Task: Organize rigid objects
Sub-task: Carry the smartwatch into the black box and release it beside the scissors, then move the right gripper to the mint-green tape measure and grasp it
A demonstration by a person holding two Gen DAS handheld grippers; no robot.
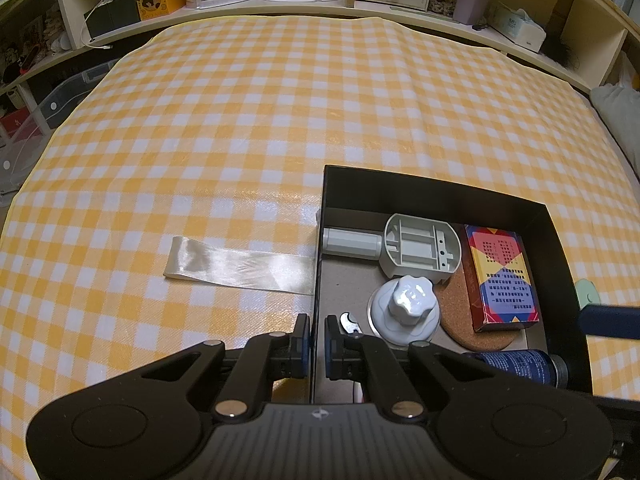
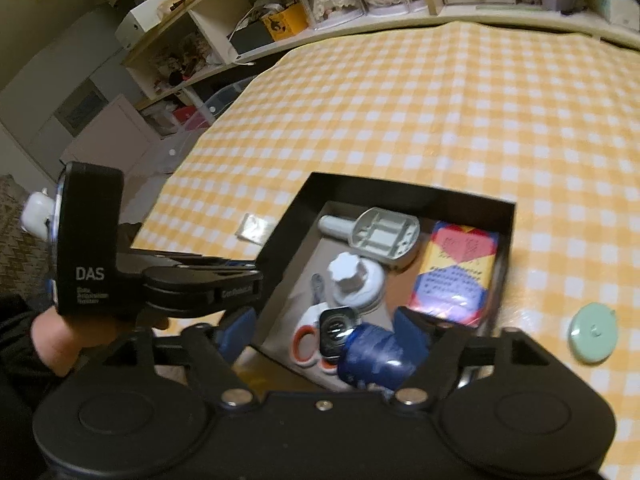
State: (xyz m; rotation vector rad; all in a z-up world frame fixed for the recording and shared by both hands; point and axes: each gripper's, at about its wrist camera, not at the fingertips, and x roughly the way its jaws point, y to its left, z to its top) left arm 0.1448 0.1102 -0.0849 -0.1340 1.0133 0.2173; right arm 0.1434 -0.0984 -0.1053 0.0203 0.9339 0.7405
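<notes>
Rigid objects sit gathered in a black box (image 1: 432,188) on the yellow checked tabletop (image 1: 280,100). The left gripper (image 1: 317,340) has its fingers (image 1: 301,340) nearly closed, pinching the box's left wall near its near corner: one finger stands outside the wall, the other inside.

Just past the inner finger lies a small metal piece (image 1: 349,322), and beyond it to the right a white knobbed lid (image 1: 406,308). Farther ahead is a grey plastic handle part (image 1: 400,248). Right of that, a colourful card box (image 1: 500,276) rests partly on a round cork coaster (image 1: 468,312). A pale satin ribbon (image 1: 240,266) lies flat on the tabletop ahead and to the left of the outer finger, its end meeting the box's wall.

The right gripper (image 2: 324,340) has its fingers (image 2: 412,336) spread wide over the box's near edge. Between them a dark blue bottle (image 2: 376,354) lies on its side in the box, its cap (image 2: 336,330) pointing away from the camera; whether the pads touch the bottle cannot be told. Orange-handled scissors (image 2: 306,344) show under the cap. A mint green round case (image 2: 594,334) lies on the tabletop outside the box, right of the right finger.
</notes>
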